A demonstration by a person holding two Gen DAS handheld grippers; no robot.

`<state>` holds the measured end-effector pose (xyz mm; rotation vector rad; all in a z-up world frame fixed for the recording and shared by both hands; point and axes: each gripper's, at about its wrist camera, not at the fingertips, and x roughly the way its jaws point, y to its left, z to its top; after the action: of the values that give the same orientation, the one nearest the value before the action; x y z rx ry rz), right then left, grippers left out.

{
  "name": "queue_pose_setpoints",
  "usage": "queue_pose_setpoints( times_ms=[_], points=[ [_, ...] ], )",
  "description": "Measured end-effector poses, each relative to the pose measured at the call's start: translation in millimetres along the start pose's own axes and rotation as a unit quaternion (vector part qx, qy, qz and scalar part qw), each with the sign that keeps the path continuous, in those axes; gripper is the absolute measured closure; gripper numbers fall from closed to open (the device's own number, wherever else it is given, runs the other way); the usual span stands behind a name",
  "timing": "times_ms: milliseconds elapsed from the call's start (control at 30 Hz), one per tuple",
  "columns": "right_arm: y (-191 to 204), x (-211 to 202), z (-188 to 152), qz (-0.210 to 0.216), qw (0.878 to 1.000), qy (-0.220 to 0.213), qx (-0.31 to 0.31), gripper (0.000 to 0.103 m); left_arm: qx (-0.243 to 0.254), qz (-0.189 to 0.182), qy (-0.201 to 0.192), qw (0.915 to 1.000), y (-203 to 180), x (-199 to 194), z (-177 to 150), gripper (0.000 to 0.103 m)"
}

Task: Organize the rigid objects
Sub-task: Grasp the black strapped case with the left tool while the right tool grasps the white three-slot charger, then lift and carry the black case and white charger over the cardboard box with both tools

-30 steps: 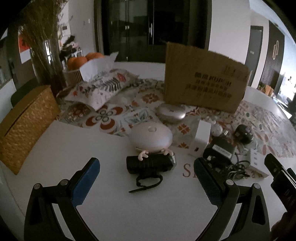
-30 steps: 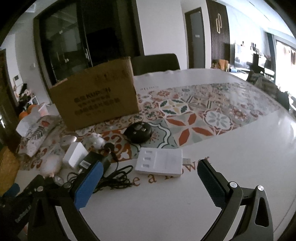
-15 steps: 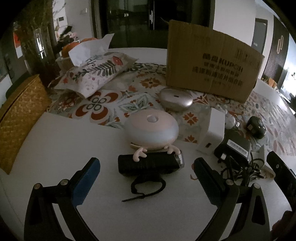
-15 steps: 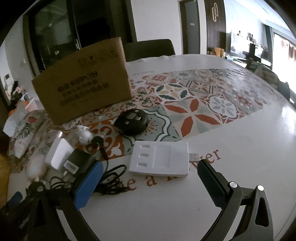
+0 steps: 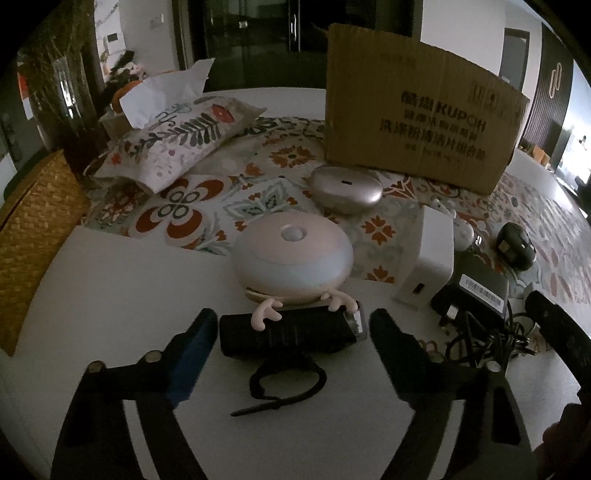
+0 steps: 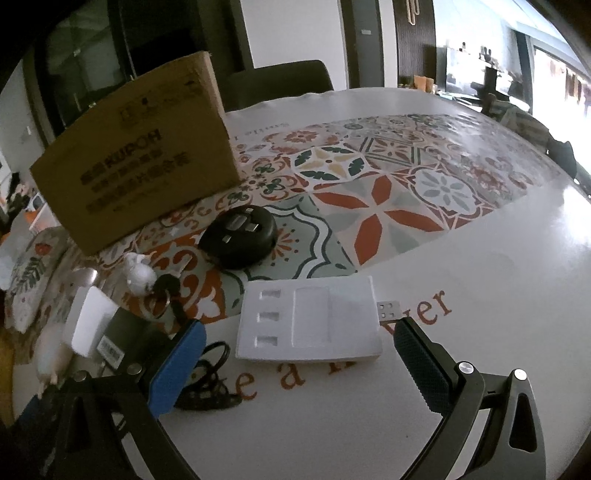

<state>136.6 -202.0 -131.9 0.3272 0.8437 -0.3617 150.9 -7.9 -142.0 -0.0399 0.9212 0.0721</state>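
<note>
the left gripper (image 5: 291,332) is closing around the black flashlight (image 5: 288,332) on the white table (image 5: 110,295), pads not yet touching — squeeze its ends squarely, since the pink dome light (image 5: 291,262) leans on it. open table lies left. the right gripper (image 6: 295,354) gapes wide around the white hub (image 6: 310,321) — tangled cable (image 6: 207,387) crowds its blue finger.

Dim room, daylight coming in from bright windows (image 6: 554,74) at upper right of the right wrist view. White table (image 6: 498,295) filling the lower frame, patterned tile runner (image 6: 388,184) lying across it. Dark chair (image 6: 277,85) standing behind the table at top centre. Dark glass doors (image 5: 258,37) showing at top of the left wrist view, white wall (image 5: 461,22) sitting beside them.
</note>
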Motion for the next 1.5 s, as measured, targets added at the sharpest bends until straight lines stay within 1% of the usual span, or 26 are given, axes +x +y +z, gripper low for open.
queue_pose_setpoints(
  times_ms=[167,233,367,400,433,500,667,833,967,1100,1200,1333,1500],
  points=[
    [1.1,8.3,2.8,-0.015,1.000,0.004,-0.002,0.000,0.004,0.005,0.007,1.0000,-1.9,5.4,0.1,0.030],
    [1.7,12.8,3.3,-0.017,1.000,0.016,-0.004,0.001,0.003,0.002,0.007,1.0000,-1.4,5.7,0.5,0.030],
    [3.8,13.4,4.0,-0.019,1.000,0.015,-0.011,0.005,0.005,0.000,0.007,1.0000,-0.6,5.2,0.7,0.030],
    [3.9,13.3,4.0,-0.022,1.000,0.015,-0.014,0.009,0.008,0.000,0.006,1.0000,-1.1,5.0,0.2,0.030],
    [4.0,12.7,4.1,-0.023,1.000,0.013,-0.016,0.016,0.010,-0.002,0.006,0.9999,-1.4,4.7,-0.2,0.030],
    [4.9,11.9,4.5,-0.022,0.999,0.010,-0.026,0.023,0.015,-0.005,0.006,0.9998,-2.8,3.3,-1.8,0.030],
    [2.5,7.5,3.3,-0.005,1.000,0.014,-0.026,0.023,0.019,-0.019,0.010,0.9996,-3.1,-0.3,-5.4,0.030],
    [4.8,-9.6,-0.1,-0.006,0.999,-0.008,-0.040,0.023,0.020,-0.029,0.011,0.9993,-0.7,-8.4,-11.1,0.030],
    [5.2,-23.9,0.2,-0.002,0.999,-0.024,-0.047,0.023,0.024,-0.035,-0.005,0.9991,1.6,-23.3,-13.8,0.031],
    [5.3,-39.0,-0.7,0.010,0.998,-0.034,-0.049,0.023,0.025,-0.037,-0.027,0.9986,5.1,-38.8,-13.8,0.030],
    [4.9,-49.8,-2.1,0.018,0.998,-0.041,-0.049,0.023,0.028,-0.041,-0.036,0.9981,7.2,-46.5,-11.7,0.030],
    [7.3,-61.9,-0.7,0.027,0.997,-0.052,-0.054,0.023,0.040,-0.051,-0.043,0.9970,8.4,-54.4,-5.3,0.030],
    [13.7,-74.4,3.4,0.041,0.995,-0.066,-0.059,0.023,0.052,-0.056,-0.065,0.9950,8.9,-63.3,6.3,0.030]
  ],
)
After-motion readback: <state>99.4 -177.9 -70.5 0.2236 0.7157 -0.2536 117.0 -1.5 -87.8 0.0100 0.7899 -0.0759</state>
